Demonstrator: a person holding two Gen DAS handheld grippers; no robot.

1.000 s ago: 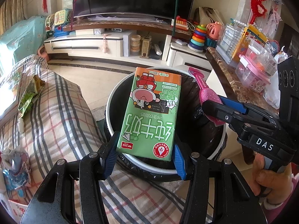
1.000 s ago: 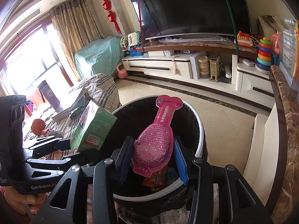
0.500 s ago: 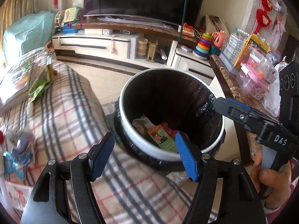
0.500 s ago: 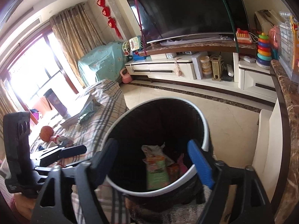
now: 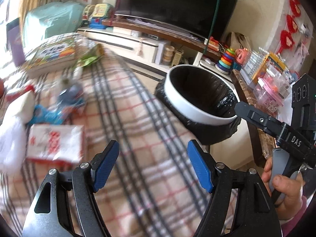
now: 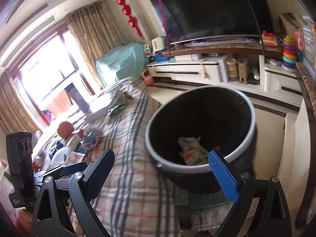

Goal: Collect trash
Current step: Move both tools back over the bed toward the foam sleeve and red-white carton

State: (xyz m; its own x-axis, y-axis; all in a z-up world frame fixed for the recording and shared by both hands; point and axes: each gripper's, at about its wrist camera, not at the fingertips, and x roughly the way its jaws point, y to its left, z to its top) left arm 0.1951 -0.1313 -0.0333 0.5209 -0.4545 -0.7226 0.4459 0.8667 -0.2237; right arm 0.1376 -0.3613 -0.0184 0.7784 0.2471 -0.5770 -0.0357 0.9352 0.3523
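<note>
Left wrist view: the left claw (image 5: 153,165) has just spread wide, nothing between its blue pads, above the plaid-covered sofa (image 5: 138,130). More litter, blurred, perhaps a red-and-white packet (image 5: 54,144), lies near left; the bin (image 5: 197,106) stands far right.

Right wrist view: the right claw (image 6: 162,174), jaws just opened wide and empty, sits near the bin's rim; the dropped trash (image 6: 192,154) lies inside. A hasty swing could knock the bin over.
</note>
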